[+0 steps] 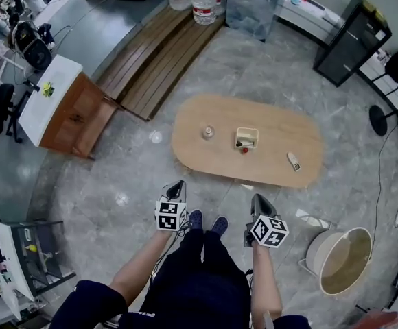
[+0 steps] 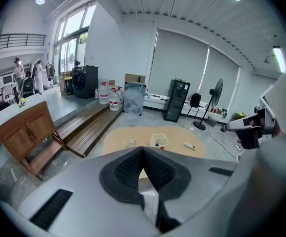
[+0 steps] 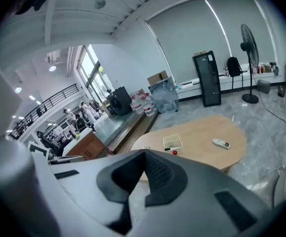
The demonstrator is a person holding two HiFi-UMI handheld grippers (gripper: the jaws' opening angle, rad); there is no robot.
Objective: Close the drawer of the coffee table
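The oval wooden coffee table [image 1: 274,160] stands on the marble floor ahead of me; no open drawer shows on its near side. On its top sit a small white box [image 1: 246,138], a glass [image 1: 208,132] and a white remote [image 1: 294,161]. My left gripper [image 1: 178,186] and right gripper [image 1: 260,201] hang side by side above the floor, well short of the table's near edge. Both are shut with nothing between the jaws. In the left gripper view the table [image 2: 118,139] lies beyond the shut gripper [image 2: 143,149]; the right gripper view shows the table [image 3: 232,132] past the shut gripper [image 3: 145,154].
A round beige basket [image 1: 340,259] stands at my right. A white-topped wooden cabinet [image 1: 65,108] is at the left, with wooden steps [image 1: 151,67] and water bottles [image 1: 204,2] behind. A black cabinet [image 1: 350,40] and a fan base [image 1: 379,120] are at the far right.
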